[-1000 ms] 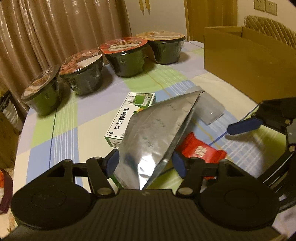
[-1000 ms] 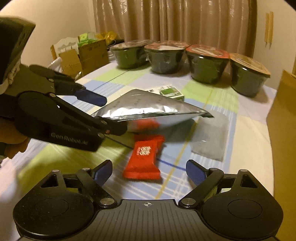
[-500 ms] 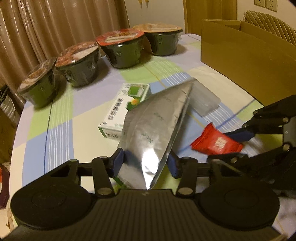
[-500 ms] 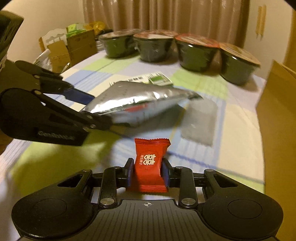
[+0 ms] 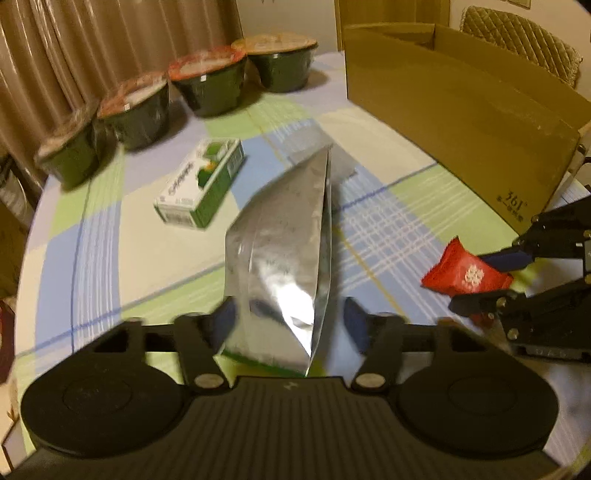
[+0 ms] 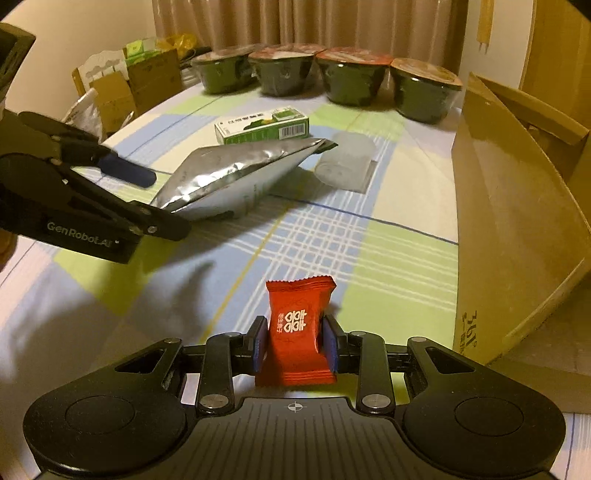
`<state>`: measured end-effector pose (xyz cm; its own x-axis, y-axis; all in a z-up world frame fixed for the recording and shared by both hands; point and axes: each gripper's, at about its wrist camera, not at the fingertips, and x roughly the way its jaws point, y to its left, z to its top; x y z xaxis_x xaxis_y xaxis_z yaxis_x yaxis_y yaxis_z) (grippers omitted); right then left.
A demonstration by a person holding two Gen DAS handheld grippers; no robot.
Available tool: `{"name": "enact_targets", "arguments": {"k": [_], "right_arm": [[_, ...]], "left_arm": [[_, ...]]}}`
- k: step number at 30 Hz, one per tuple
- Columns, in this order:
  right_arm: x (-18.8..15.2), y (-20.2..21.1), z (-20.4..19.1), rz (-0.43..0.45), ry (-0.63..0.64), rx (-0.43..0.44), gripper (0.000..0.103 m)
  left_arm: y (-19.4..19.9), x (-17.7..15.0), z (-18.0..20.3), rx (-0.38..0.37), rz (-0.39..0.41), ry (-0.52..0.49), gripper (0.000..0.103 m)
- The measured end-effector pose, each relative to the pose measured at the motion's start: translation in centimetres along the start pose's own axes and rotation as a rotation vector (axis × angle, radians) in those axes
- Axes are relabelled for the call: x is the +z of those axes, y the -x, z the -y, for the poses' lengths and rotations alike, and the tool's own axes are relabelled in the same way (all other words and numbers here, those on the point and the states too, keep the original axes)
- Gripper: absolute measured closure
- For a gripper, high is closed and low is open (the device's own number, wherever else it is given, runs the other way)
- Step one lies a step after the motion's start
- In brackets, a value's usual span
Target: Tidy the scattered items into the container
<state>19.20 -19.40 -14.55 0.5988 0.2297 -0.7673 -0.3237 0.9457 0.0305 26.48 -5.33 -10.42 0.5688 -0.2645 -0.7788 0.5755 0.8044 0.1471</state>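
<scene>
Both claws over the checked table [image 6: 369, 258], cardboard box [image 6: 517, 206] at right.

Left claw [image 5: 288, 317] blurry; fingers look spread w/ gaps either side of the silver pouch [image 5: 288, 251], its near end hidden behind the claw body, so can't tell if it's gripped. Right claw [image 6: 295, 343] narrow, pinching 1 red candy packet [image 6: 299, 325], held near the box's near corner. Count: 4 lidded bowls [image 6: 351, 77] along far edge, 1 green carton [image 6: 262, 127], 1 clear wrapper [image 6: 345, 166] just behind the pouch tip. Box inside not visible.

four lidded bowls [image 6: 328, 74] before curtains [image 6: 314, 22], quilted chair [image 5: 517, 40]
</scene>
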Motion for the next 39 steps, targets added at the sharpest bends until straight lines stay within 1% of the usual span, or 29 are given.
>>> {"name": "enact_targets", "arguments": {"k": [2,4,5,6,7,8,12,13,14,15,16,17,18,19,20,21,22,24,27,29,30,31,33,36,38,39], "right_arm": [[0.1,0.0,-0.2,0.015,0.018,0.004,0.068],[0.0,-0.1,-0.2,0.021,0.033,0.007,0.068],[-0.1,-0.1,-0.2,0.024,0.032,0.008,0.061],[-0.2,-0.2,0.0,0.029,0.027,0.005,0.04],[-0.4,-0.2,0.1,0.036,0.02,0.005,0.026],[-0.5,-0.3,0.3,0.035,0.014,0.005,0.026],[-0.6,-0.9,0.7,0.015,-0.008,0.012,0.026],[-0.6,-1.0,0.7,0.016,-0.007,0.014,0.026],[-0.5,-1.0,0.7,0.017,-0.008,0.016,0.026],[-0.5,-1.0,0.7,0.017,-0.011,0.019,0.026],[-0.4,-1.1,0.7,0.017,-0.013,0.02,0.026],[-0.4,-1.1,0.7,0.015,-0.011,0.019,0.026],[-0.4,-1.0,0.6,0.015,-0.004,0.014,0.03],[-0.4,-0.9,0.5,0.016,0.005,0.012,0.044],[-0.3,-0.8,0.4,0.012,0.011,0.016,0.05],[-0.3,-0.7,0.4,0.006,0.013,0.019,0.059],[-0.3,-0.6,0.4,-0.001,0.01,0.018,0.064],[-0.4,-0.2,0.4,-0.018,0.003,0.018,0.07],[-0.8,0.9,0.3,-0.038,-0.014,0.023,0.07],[-1.5,2.1,0.3,-0.056,-0.04,0.032,0.07],[-1.9,2.6,0.2,-0.064,-0.051,0.036,0.07],[-2.5,3.2,0.1,-0.07,-0.058,0.037,0.07],[-3.6,4.1,-0.1,-0.078,-0.062,0.031,0.07],[-4.1,4.8,-0.4,-0.082,-0.069,0.028,0.07],[-4.0,5.0,-0.7,-0.072,-0.057,0.03,0.07],[-4.0,5.0,-1.0,-0.067,-0.046,0.028,0.063]], "left_arm": [[-0.3,0.7,0.0,0.015,0.021,0.0,0.034],[-0.9,1.5,-0.3,0.032,0.038,0.005,0.023],[-1.2,1.8,-0.5,0.034,0.043,0.008,0.022],[-1.6,2.1,-0.7,0.03,0.042,0.013,0.021],[-2.2,2.3,-1.0,0.019,0.034,0.024,0.021],[-2.7,2.4,-1.4,0.004,0.026,0.038,0.021],[-4.6,2.6,-2.6,-0.057,-0.002,0.104,0.023],[-4.9,2.6,-2.7,-0.065,-0.009,0.11,0.031],[-5.1,2.6,-2.6,-0.071,-0.016,0.11,0.035],[-5.2,2.5,-2.4,-0.062,-0.019,0.104,0.038],[-5.2,2.5,-2.1,-0.057,-0.022,0.089,0.044],[-5.0,2.3,-1.9,-0.055,-0.026,0.078,0.046],[-4.8,2.2,-1.7,-0.053,-0.03,0.071,0.048],[-4.6,2.1,-1.6,-0.052,-0.036,0.063,0.048],[-4.3,1.9,-1.4,-0.052,-0.043,0.052,0.049],[-3.8,1.6,-1.1,-0.051,-0.049,0.037,0.049],[-3.3,1.3,-0.7,-0.051,-0.058,0.021,0.049],[-2.3,0.6,0.2,-0.056,-0.073,-0.014,0.049],[-0.7,-0.5,2.1,-0.057,-0.096,-0.065,0.049],[0.7,-1.5,3.2,-0.082,-0.104,-0.068,0.048],[1.2,-2.0,3.8,-0.099,-0.106,-0.066,0.047],[1.8,-2.6,4.2,-0.112,-0.107,-0.064,0.043],[2.8,-3.7,4.9,-0.131,-0.098,-0.051,0.038],[3.4,-4.4,4.9,-0.152,-0.089,-0.011,0.036],[3.5,-4.2,4.5,-0.16,-0.083,0.004,0.035],[3.7,-4.0,4.3,-0.167,-0.074,0.02,0.035]]}}
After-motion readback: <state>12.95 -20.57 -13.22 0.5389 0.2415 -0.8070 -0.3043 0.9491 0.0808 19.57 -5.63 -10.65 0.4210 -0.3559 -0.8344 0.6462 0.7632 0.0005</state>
